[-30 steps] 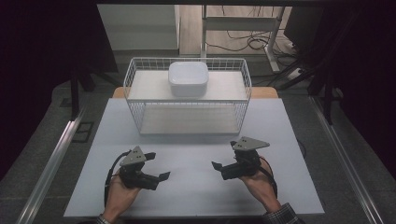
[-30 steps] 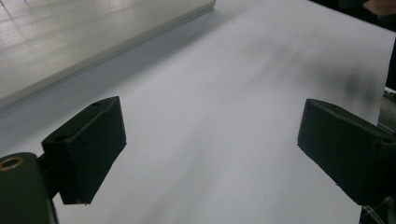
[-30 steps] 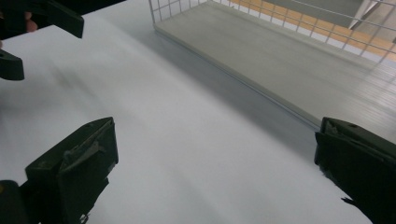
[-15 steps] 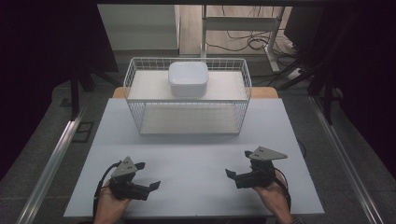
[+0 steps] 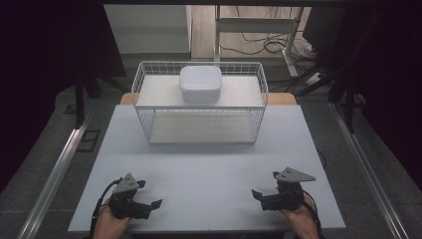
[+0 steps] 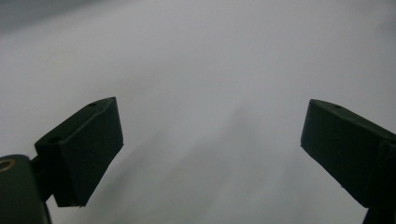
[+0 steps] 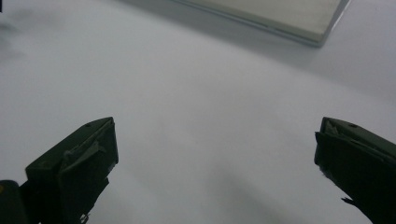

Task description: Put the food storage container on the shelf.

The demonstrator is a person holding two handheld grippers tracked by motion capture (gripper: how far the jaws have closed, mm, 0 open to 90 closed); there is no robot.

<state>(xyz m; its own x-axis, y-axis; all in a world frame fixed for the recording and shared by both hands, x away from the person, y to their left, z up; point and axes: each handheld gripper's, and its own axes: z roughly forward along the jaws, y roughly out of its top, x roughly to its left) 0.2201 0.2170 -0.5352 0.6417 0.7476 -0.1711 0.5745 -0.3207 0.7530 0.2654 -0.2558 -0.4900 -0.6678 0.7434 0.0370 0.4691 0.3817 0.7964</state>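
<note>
A white wire basket point(image 5: 199, 107) stands at the far middle of the tabletop point(image 5: 209, 169), with a white box point(image 5: 200, 83) resting on its top. Well short of the basket, near the tabletop's front edge, the left gripper point(image 5: 149, 206) and right gripper point(image 5: 261, 195) are held apart, each with jaws spread wide and empty.

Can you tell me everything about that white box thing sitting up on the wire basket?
The white box is a squarish container with rounded corners and a smooth, slightly glossy surface that looks like plastic. It sits flat and upright on a pale board laid across the top of the white wire basket, about midway along it, toward the far side. A lid seam cannot be made out. Nothing else touches it, and both tools are far off, near the table's front edge.
</note>
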